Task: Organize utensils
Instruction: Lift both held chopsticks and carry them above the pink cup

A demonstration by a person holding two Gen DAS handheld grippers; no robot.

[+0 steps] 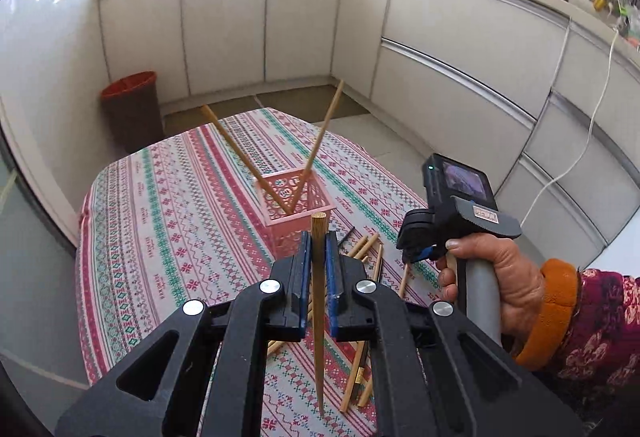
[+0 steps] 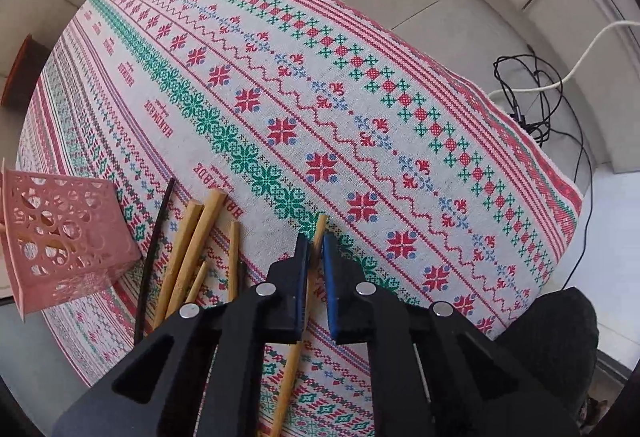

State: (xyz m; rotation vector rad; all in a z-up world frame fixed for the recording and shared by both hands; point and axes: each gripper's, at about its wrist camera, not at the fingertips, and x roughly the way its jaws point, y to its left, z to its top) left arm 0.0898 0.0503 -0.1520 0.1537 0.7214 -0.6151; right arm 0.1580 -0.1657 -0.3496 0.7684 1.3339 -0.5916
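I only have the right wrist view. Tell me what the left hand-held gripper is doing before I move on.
Observer: The left hand-held gripper is shut on one wooden chopstick, thick end up, tip pointing down toward the tablecloth.
Operator: Report what's inside the pink basket. I see only its side.
Observer: The pink basket holds two leaning chopsticks. They meet low in the basket and spread apart into a V.
Operator: Give me the left gripper's position relative to that basket.
Observer: It looks to be on the near side of the basket, not yet above the opening.
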